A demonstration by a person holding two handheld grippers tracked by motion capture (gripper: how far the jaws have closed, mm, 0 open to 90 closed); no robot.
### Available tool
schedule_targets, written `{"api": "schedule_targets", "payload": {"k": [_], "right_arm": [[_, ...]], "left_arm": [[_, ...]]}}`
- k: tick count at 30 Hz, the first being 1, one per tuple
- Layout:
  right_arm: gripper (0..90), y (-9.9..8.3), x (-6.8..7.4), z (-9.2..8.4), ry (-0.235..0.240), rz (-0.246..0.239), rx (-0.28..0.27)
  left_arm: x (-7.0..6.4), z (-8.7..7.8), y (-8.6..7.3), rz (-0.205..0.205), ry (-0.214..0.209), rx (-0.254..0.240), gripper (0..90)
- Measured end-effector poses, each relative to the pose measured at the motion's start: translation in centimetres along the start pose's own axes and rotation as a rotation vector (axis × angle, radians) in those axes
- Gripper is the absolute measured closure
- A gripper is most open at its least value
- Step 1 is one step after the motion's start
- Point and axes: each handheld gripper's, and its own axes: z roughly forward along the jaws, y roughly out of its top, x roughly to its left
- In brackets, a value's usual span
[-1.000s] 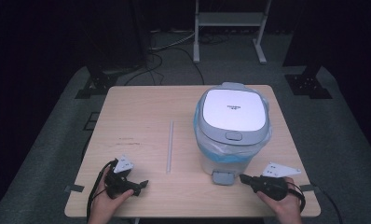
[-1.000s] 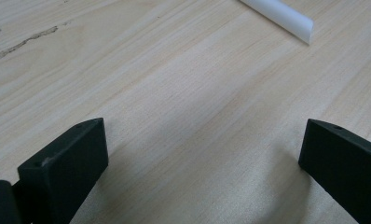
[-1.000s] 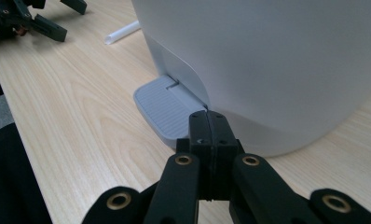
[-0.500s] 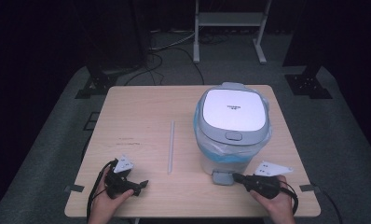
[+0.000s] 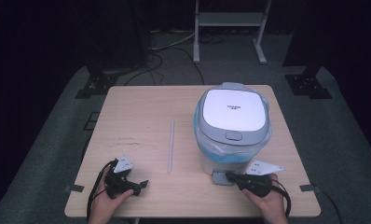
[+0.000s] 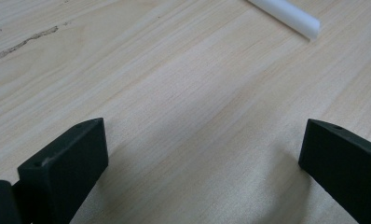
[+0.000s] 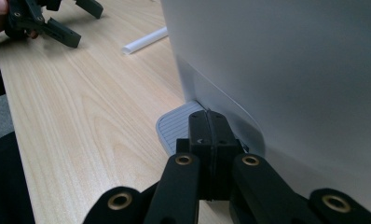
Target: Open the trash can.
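A grey pedal bin (image 5: 232,140) with a white lid and a blue liner stands on the right half of the wooden table (image 5: 141,116). Its grey foot pedal (image 5: 219,178) sticks out at the front. My right gripper (image 5: 228,176) is shut with nothing between its jaws. In the right gripper view the closed tip (image 7: 207,122) lies over the ribbed pedal (image 7: 174,128), close to the bin wall (image 7: 291,70); I cannot tell whether it touches. My left gripper (image 5: 144,183) rests open near the front left, jaws wide apart over bare wood (image 6: 202,158).
A thin white strip (image 5: 171,147) lies lengthwise in the table's middle, its end ahead of the left gripper's jaws (image 6: 286,14). A metal stand (image 5: 230,21) and cables sit on the dark floor behind the table.
My right gripper has slid left along the front edge until its shut tip reached the bin's pedal. The left gripper has stayed put.
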Motion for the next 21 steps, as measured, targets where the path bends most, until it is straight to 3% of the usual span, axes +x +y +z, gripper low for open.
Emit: {"api": "schedule_targets", "payload": {"k": [14, 21], "right_arm": [[90.0, -0.3, 0.5, 1.2, -0.009, -0.020, 0.006], [90.0, -0.6, 0.8, 1.3, -0.036, -0.077, -0.001]], "left_arm": [[0.0, 0.0, 0.0, 0.000, 0.000, 0.000, 0.3], [0.0, 0.0, 0.0, -0.002, 0.002, 0.000, 0.3]]}}
